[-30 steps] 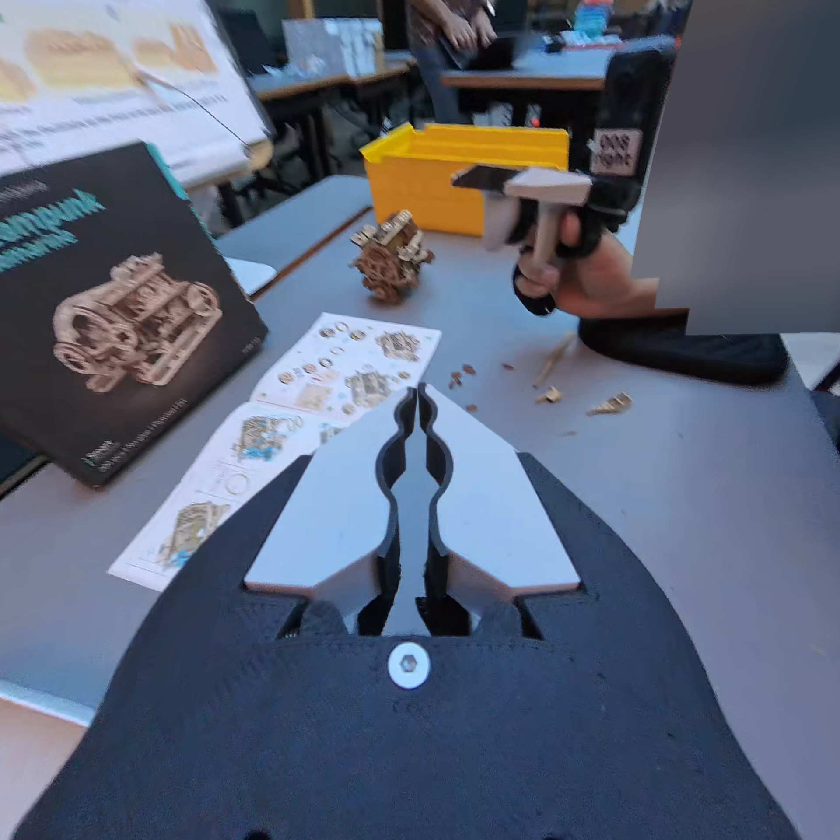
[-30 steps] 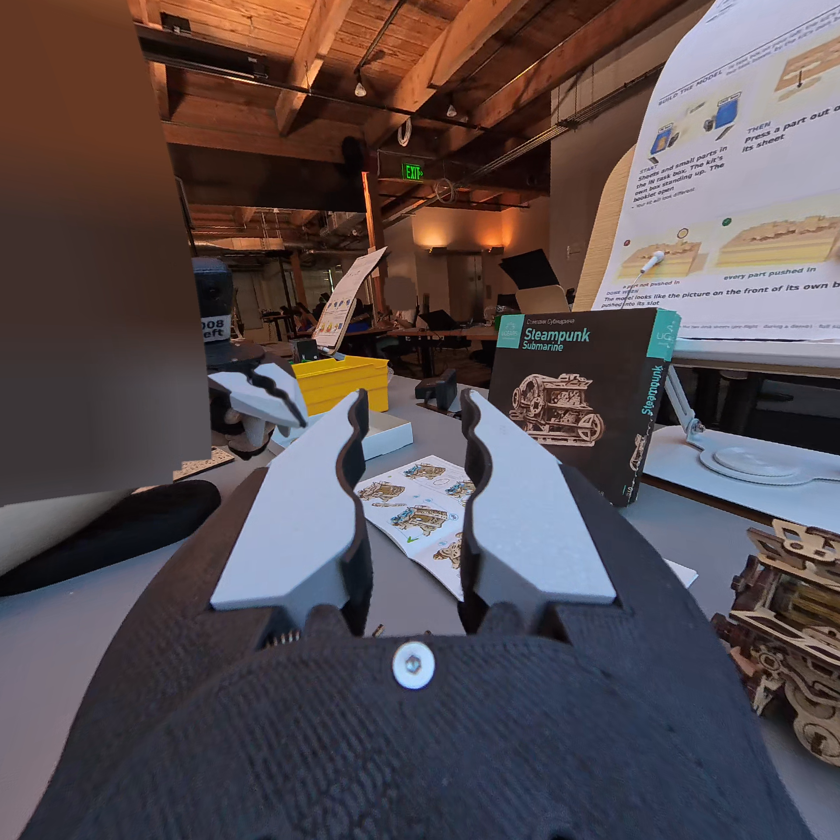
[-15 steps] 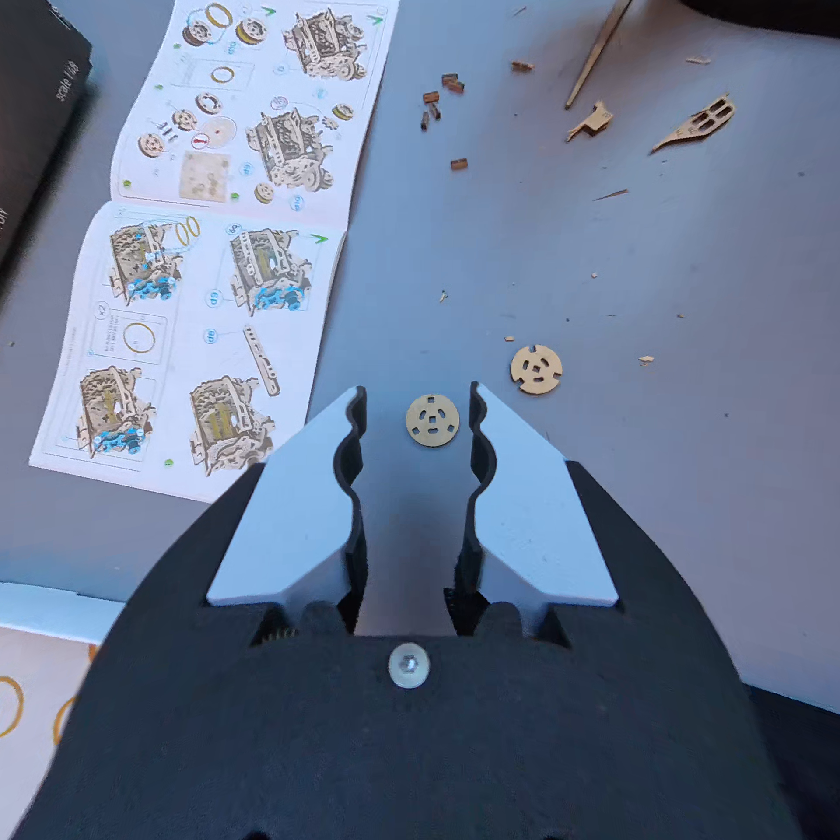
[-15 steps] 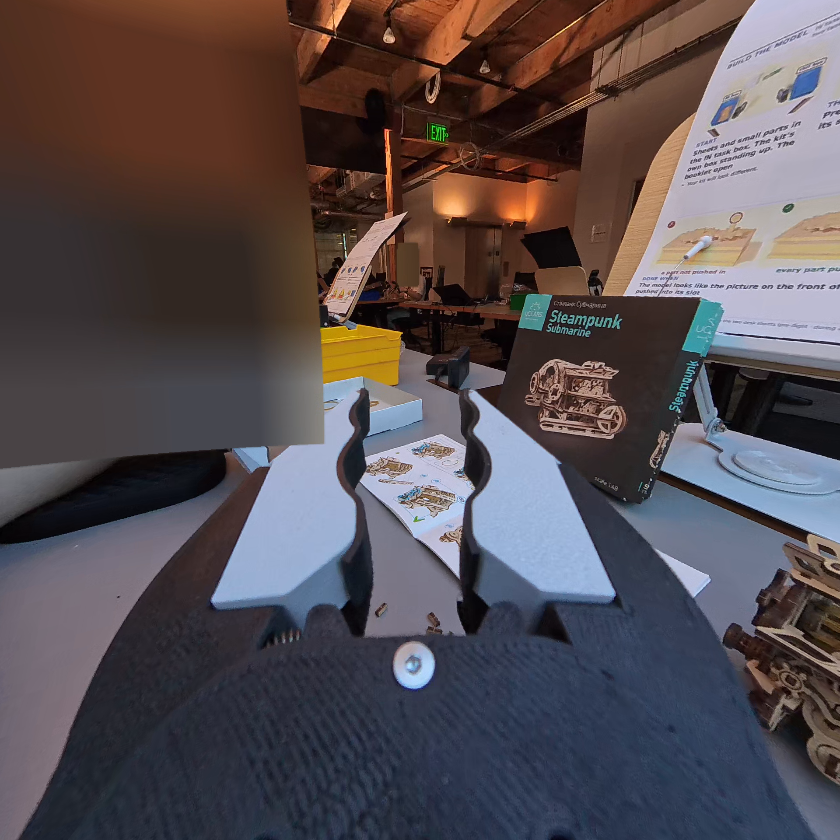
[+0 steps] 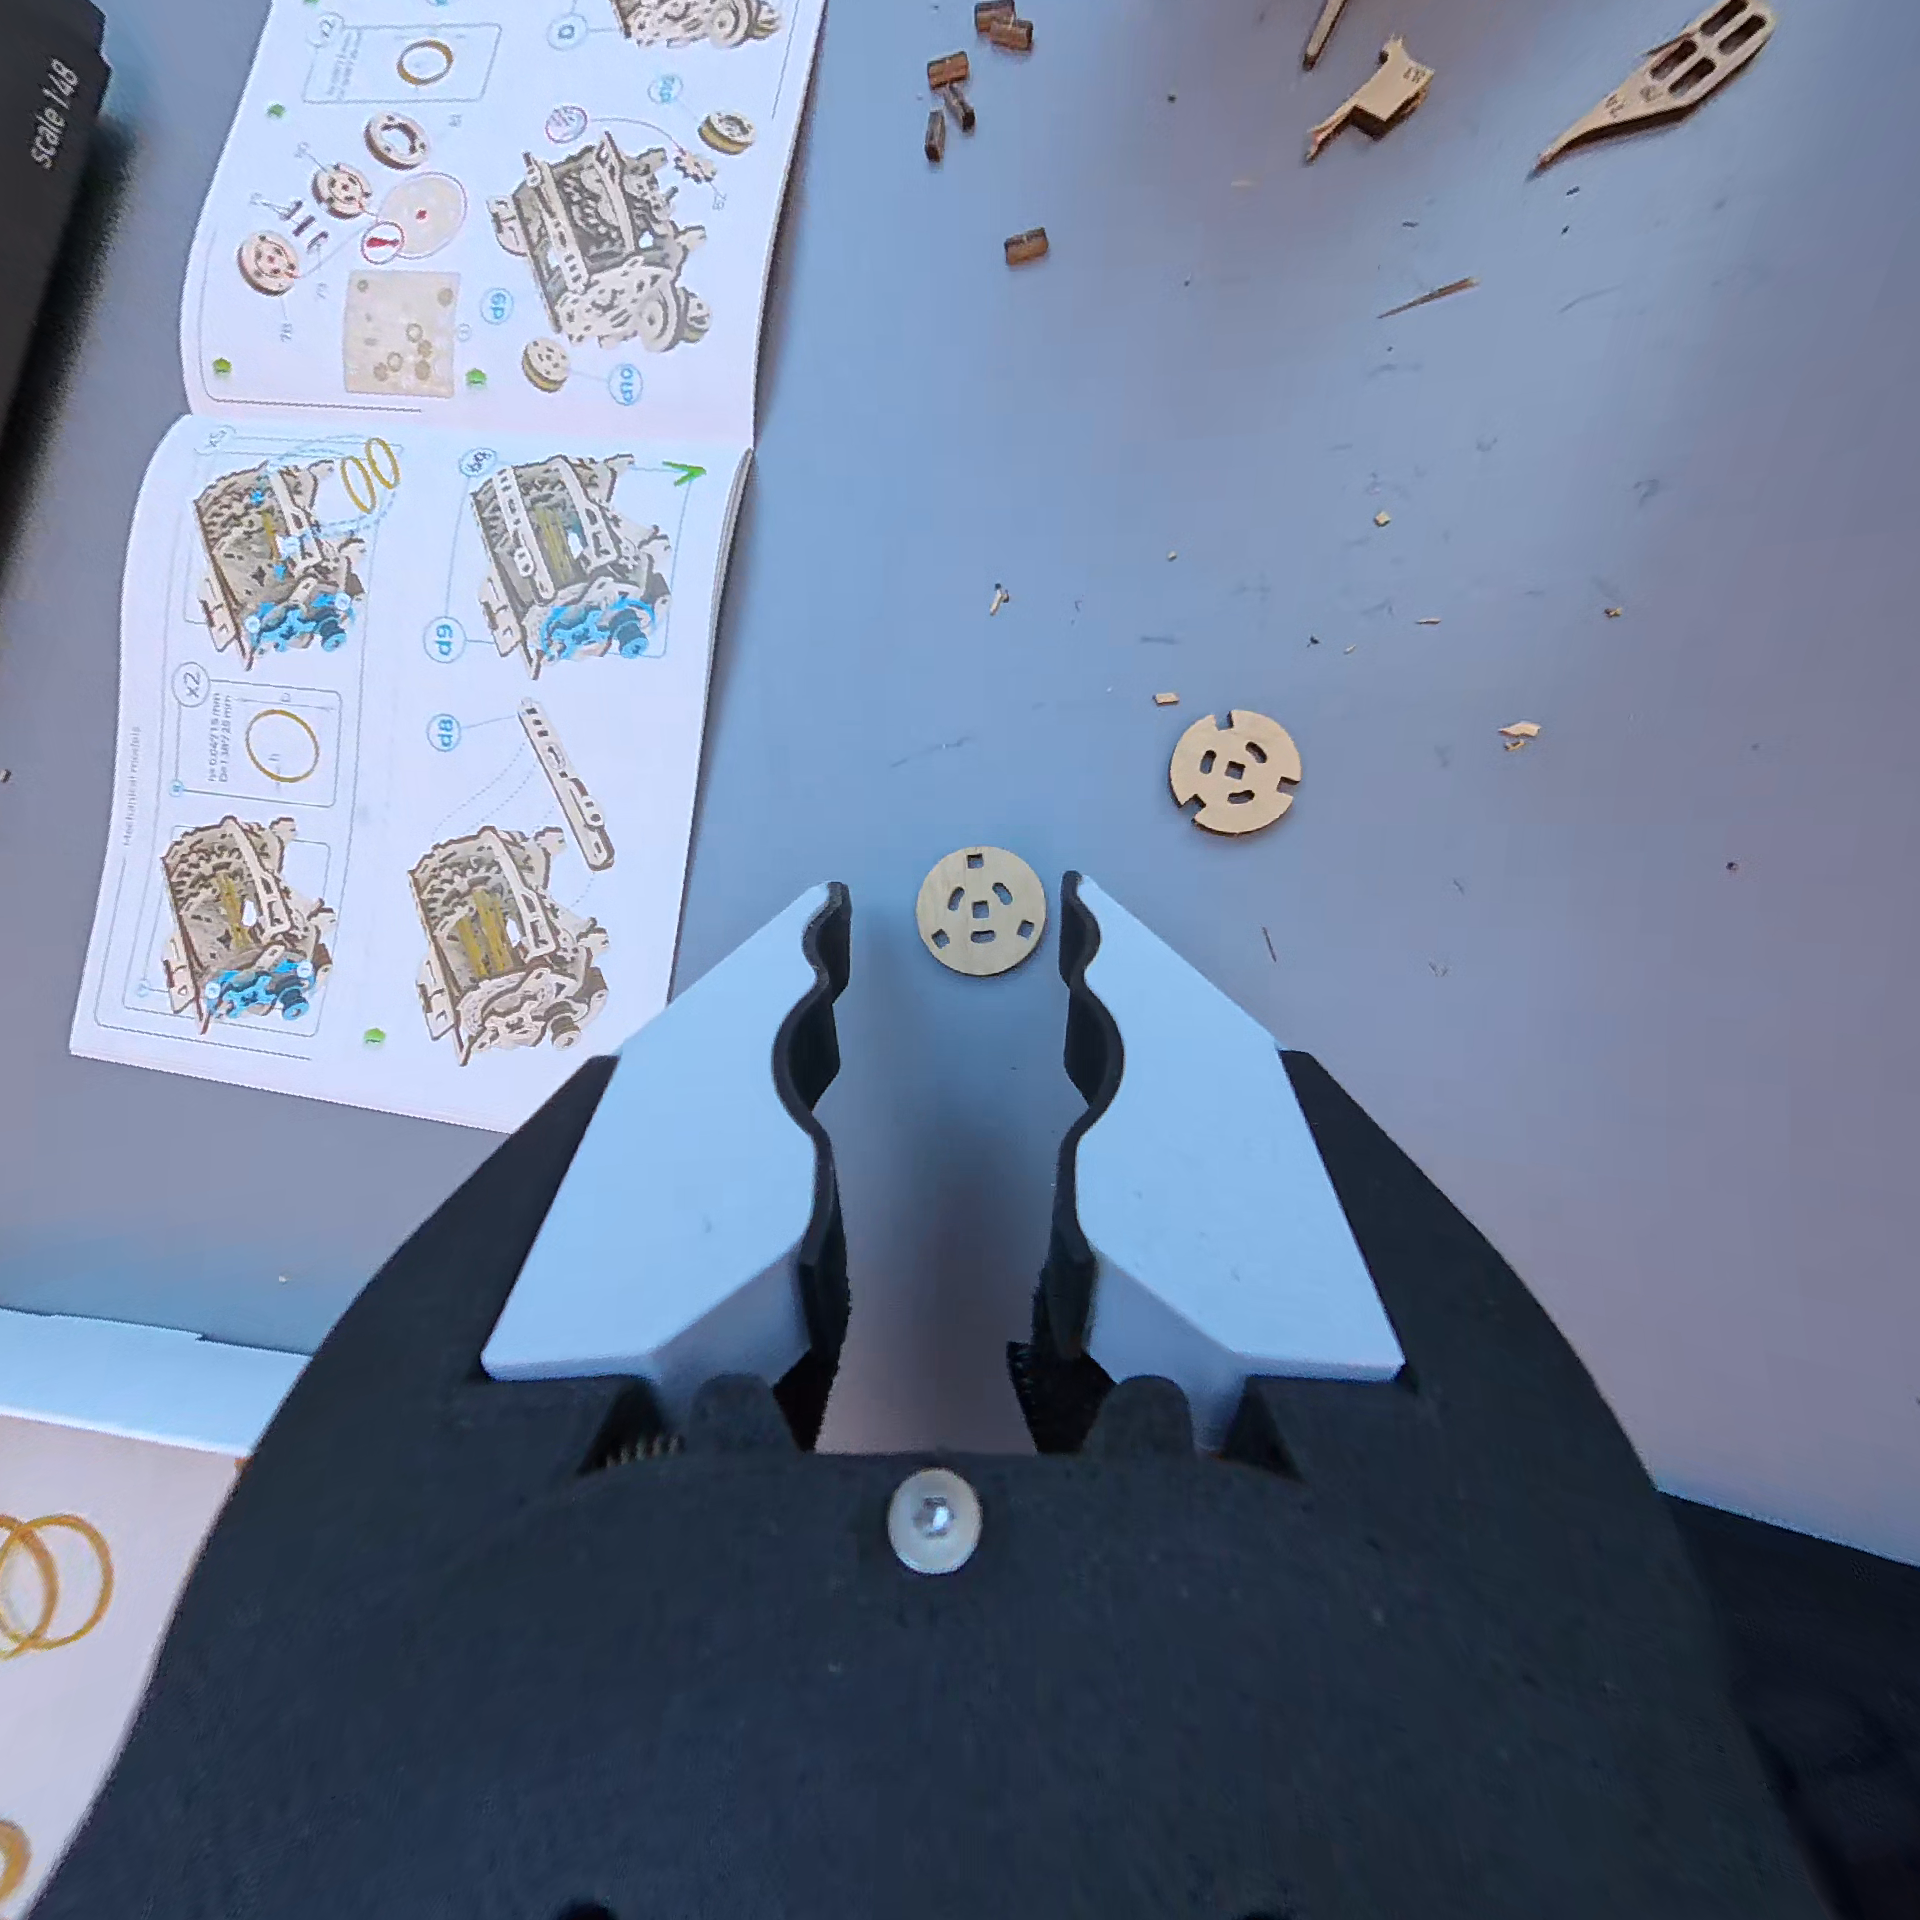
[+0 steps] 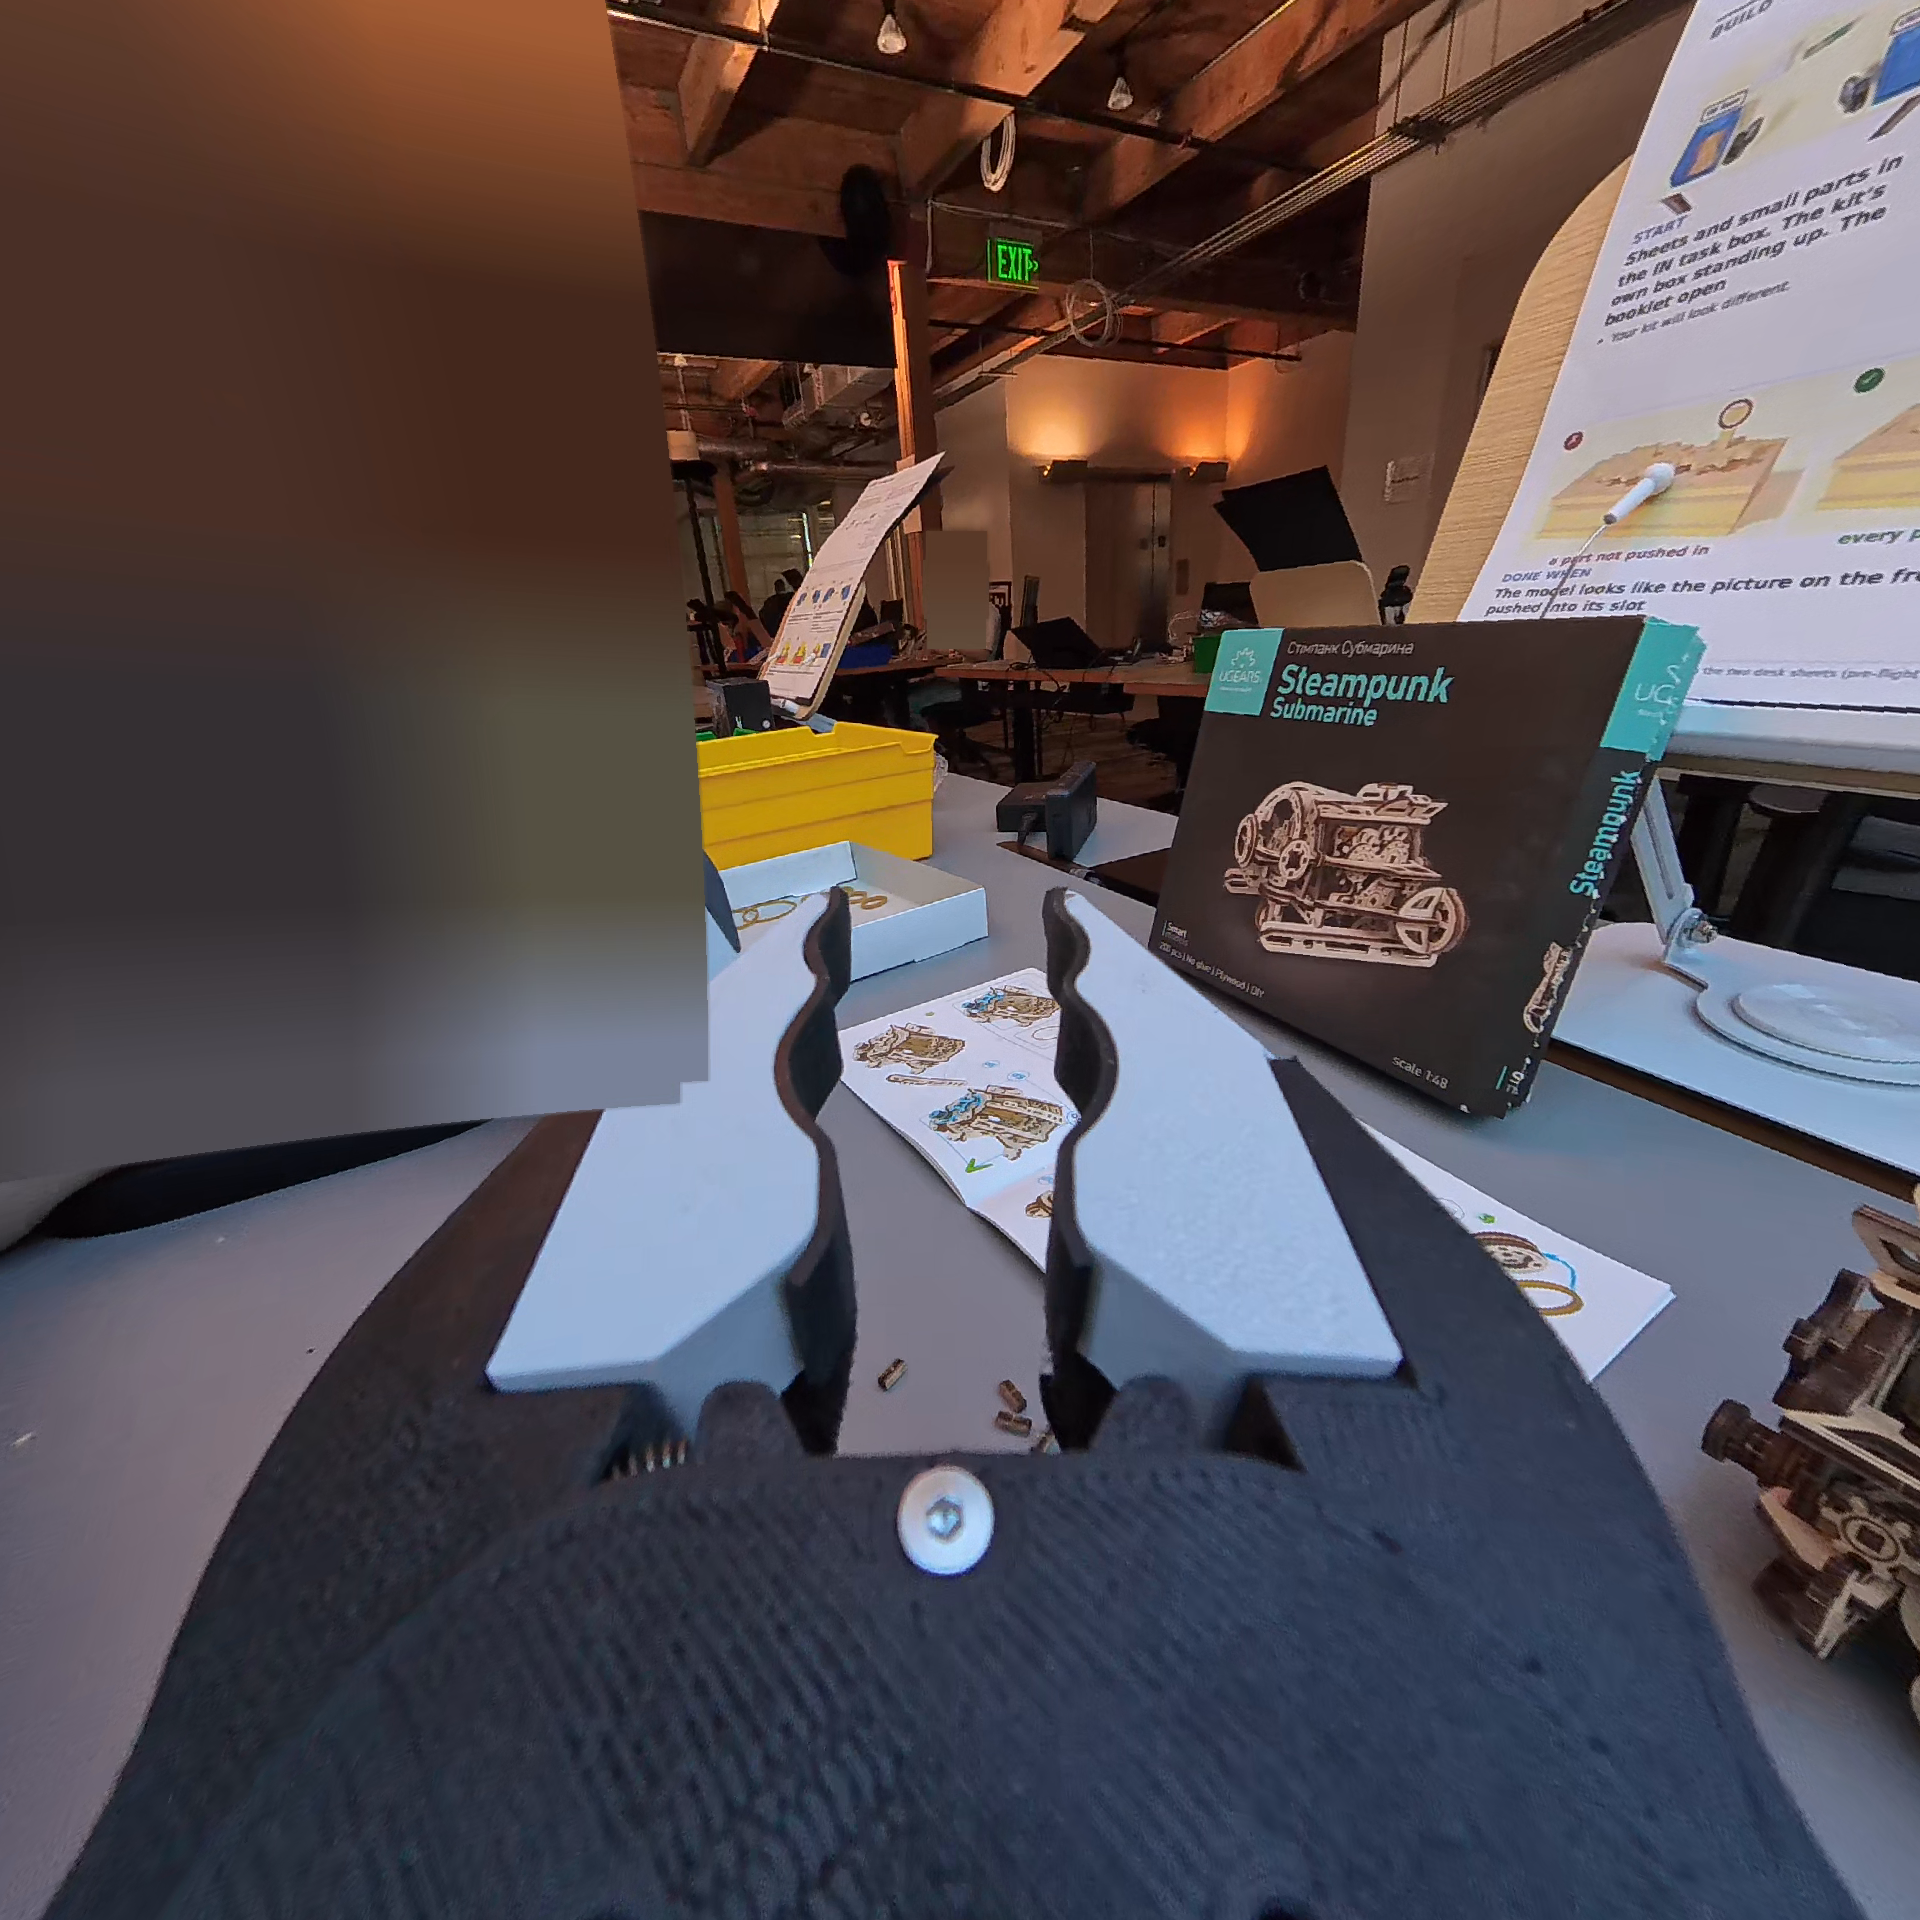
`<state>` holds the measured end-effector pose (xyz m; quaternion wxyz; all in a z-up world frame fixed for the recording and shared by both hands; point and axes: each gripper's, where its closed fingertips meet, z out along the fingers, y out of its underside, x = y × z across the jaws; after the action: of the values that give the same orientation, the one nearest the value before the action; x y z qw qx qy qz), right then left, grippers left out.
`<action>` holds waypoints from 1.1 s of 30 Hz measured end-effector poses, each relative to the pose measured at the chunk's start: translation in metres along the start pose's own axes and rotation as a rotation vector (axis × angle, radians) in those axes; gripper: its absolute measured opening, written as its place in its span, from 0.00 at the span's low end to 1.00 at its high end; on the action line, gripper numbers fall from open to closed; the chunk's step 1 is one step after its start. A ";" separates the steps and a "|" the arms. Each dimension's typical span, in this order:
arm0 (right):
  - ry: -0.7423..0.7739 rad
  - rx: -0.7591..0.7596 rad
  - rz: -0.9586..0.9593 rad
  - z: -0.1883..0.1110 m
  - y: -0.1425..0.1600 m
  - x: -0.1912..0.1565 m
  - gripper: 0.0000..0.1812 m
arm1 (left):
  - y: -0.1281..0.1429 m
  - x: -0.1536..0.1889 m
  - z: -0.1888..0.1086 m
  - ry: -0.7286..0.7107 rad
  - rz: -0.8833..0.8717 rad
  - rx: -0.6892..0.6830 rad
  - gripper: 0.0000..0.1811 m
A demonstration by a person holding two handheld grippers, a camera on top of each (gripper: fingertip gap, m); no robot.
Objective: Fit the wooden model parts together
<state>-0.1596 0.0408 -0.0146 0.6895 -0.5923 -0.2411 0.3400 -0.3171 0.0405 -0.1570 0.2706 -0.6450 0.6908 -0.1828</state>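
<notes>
My left gripper (image 5: 954,896) is open and points down at the grey table. A small round wooden disc with holes (image 5: 981,911) lies flat between its fingertips, not gripped. A second, notched wooden disc (image 5: 1234,771) lies to the right. My right gripper (image 6: 945,914) is open and empty, held level above the table. The partly built wooden model (image 6: 1839,1475) stands at the right edge of the right wrist view. Small brown wooden pegs (image 6: 1006,1405) lie on the table under the right gripper.
An open instruction booklet (image 5: 436,540) lies left of the disc. Wooden scraps (image 5: 1371,104) and pegs (image 5: 961,94) lie farther out. A black kit box (image 6: 1413,852) stands upright, with a white tray (image 6: 894,914), a yellow bin (image 6: 816,790) and a large instruction board (image 6: 1766,416). Spacing between my two grippers at the tips: around 20 cm.
My left gripper tipped down from looking across the table to looking at it, opened, and came closer to the round disc. My right gripper stayed open and shifted slightly.
</notes>
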 end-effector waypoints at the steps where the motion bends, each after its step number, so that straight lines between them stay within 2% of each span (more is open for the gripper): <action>1: 0.001 0.001 0.004 0.000 0.000 0.001 0.19 | 0.001 0.000 0.001 0.000 0.003 -0.007 0.21; 12: 0.007 0.002 0.039 -0.001 0.000 0.005 0.19 | 0.004 0.004 0.005 0.058 -0.039 -0.001 0.13; 21: 0.000 -0.010 0.052 0.000 0.003 0.005 0.18 | -0.004 0.008 0.007 0.082 -0.011 0.011 0.13; 25: -0.005 -0.021 0.051 0.002 0.006 0.004 0.18 | -0.023 0.002 0.004 0.082 -0.066 0.106 0.13; 33: -0.039 -0.066 0.020 0.006 0.013 -0.004 0.18 | -0.074 -0.001 -0.001 0.305 -0.410 0.378 0.13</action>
<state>-0.1696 0.0424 -0.0261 0.6613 -0.6104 -0.2594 0.3504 -0.2585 0.0335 -0.1116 0.2365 -0.6744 0.5327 -0.4533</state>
